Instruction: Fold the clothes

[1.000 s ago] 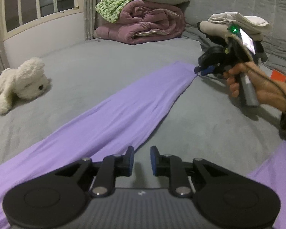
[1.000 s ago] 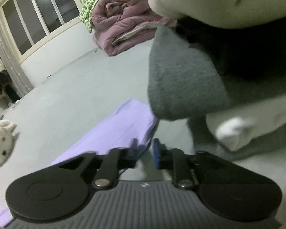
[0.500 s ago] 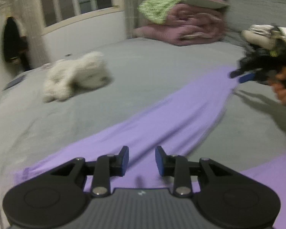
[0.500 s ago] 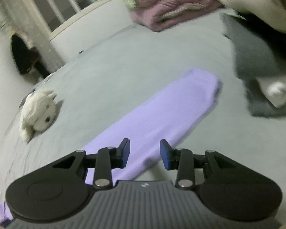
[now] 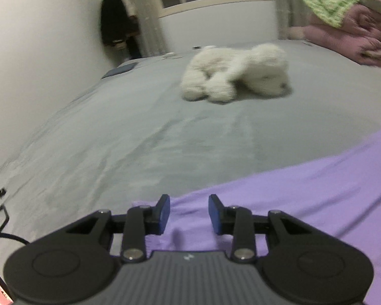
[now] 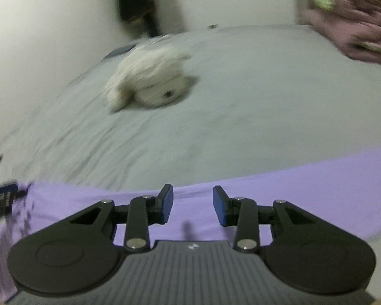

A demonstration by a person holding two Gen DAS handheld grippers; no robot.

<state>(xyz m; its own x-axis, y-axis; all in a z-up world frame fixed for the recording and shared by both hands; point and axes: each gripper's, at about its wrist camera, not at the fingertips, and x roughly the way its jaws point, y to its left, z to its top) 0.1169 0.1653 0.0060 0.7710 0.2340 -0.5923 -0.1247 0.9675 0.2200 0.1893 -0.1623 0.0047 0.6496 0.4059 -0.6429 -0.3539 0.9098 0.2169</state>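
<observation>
A long lilac garment (image 5: pixel 304 198) lies flat on the grey bed. It also shows in the right wrist view (image 6: pixel 304 193) as a band across the lower frame. My left gripper (image 5: pixel 189 212) is open and empty, just above the garment's left end, near its far edge. My right gripper (image 6: pixel 193 207) is open and empty above the garment's far edge. The left gripper's dark tip (image 6: pixel 2 198) shows at the far left of the right wrist view, at the garment's end.
A white plush toy (image 5: pixel 236 76) lies on the grey bedsheet (image 5: pixel 139 132) beyond the garment, also in the right wrist view (image 6: pixel 149 78). A pink quilt with green cloth (image 5: pixel 355 33) is piled at the back right. A dark garment (image 5: pixel 116 23) hangs by the wall.
Both grippers have swung left along the garment, from its right end toward its left end. The right gripper's jaws have opened wider. Both views are motion-blurred.
</observation>
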